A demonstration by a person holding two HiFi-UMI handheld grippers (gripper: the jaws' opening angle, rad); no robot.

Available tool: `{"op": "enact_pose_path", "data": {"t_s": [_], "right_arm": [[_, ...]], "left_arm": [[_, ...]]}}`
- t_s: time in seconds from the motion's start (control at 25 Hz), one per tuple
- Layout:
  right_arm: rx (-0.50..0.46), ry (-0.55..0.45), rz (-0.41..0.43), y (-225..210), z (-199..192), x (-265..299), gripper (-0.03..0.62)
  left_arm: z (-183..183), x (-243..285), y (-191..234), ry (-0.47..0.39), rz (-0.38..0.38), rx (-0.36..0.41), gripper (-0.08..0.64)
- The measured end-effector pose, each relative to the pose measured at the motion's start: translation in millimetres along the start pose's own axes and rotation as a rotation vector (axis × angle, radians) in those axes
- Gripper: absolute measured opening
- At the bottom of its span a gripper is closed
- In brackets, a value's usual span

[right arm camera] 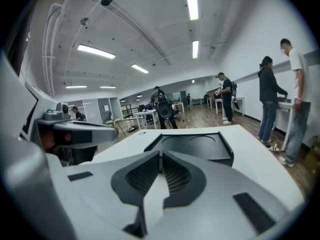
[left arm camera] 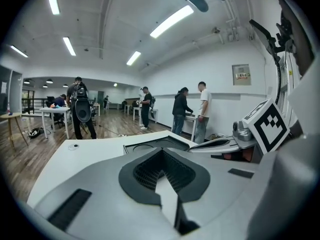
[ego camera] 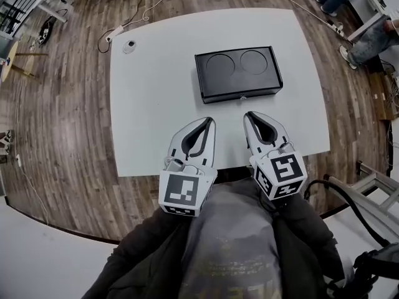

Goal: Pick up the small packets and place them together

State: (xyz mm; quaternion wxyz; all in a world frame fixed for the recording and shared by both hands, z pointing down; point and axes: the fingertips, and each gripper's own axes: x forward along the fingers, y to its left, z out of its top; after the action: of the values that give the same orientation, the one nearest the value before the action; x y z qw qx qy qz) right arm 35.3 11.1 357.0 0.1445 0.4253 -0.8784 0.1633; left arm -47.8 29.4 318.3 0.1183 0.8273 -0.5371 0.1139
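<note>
White table (ego camera: pixel 156 104) stands on wood-plank floor (ego camera: pixel 62 123).

Table (ego camera: pixel 156 104) matt white, smooth; black tray (ego camera: pixel 240 90) plastic, slight sheen; floor (ego camera: pixel 62 136) wood.

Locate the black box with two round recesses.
In the head view, the black box lies slightly right of centre on the white table, ahead of the tips of the left gripper and right gripper.
</note>
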Motion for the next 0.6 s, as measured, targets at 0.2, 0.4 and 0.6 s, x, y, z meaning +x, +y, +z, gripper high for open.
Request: {"op": "enact_pose_path", "data": {"t_s": [0.2,0.4,0.6], "right_arm": [[0.028,0.074,-0.013,-26,-20,28,0.026],[0.049,0.158,-0.027,-44,-42,52,0.074],[0.086,0.239,-0.030,-56,-63,66,0.097]], "left_arm": [[-10,27,11,0.048,0.014,-0.022,0.002],[-20,47,21,0.095,0.029,-0.049,0.002],[-33,58,27,0.159,0.040,-0.079,0.002]]}}
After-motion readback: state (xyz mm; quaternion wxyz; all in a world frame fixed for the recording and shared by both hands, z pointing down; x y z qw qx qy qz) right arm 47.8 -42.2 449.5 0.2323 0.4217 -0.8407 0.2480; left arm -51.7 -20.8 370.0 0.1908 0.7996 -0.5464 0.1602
